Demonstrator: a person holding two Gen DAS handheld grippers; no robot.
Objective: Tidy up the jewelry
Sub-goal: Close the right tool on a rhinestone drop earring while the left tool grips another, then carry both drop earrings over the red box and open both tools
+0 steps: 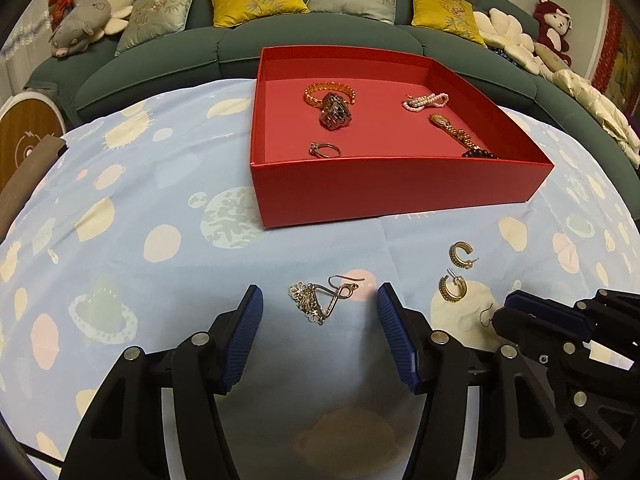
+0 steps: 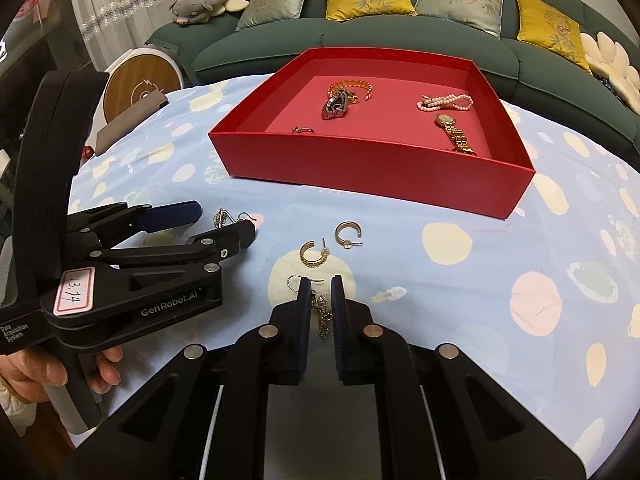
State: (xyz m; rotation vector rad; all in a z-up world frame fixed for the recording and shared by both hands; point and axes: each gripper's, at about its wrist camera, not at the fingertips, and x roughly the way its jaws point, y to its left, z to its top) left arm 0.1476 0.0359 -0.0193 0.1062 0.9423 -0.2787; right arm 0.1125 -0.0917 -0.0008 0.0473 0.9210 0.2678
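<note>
Gripping: the right gripper (image 2: 320,292) has its jaws pinched narrow on a silver dangle earring (image 2: 323,314), whose hook sticks out to the left of the pads.
Left gripper: the left gripper (image 1: 320,300) hovers with its blue pads (image 1: 394,332) set wide apart, straddling a second silver filigree earring (image 1: 318,300) that lies on the cloth between them, touched by neither pad.
Hand: a person's hand (image 2: 48,372) holds the left gripper's handle at the lower left of the right wrist view.
Hoops: two gold hoop earrings (image 2: 314,254) (image 2: 348,234) lie side by side on the cloth, just beyond the right gripper and to the right of the left one.
Cloth: a pale blue tablecloth (image 1: 140,200) with cream, pink and green spots covers the table.
Box: an open red box (image 1: 400,188) stands further back on the cloth, well apart from the loose earrings.
Box contents: a gold bangle (image 1: 330,91) with a dark faceted piece (image 1: 335,114) against it, a ring (image 1: 325,149), a pink pearl strand (image 1: 426,101), a gold watch (image 2: 454,130) and dark beads (image 1: 480,154) at the near wall.
Background: a dark green sofa (image 1: 240,46) with yellow and grey cushions and plush toys.
</note>
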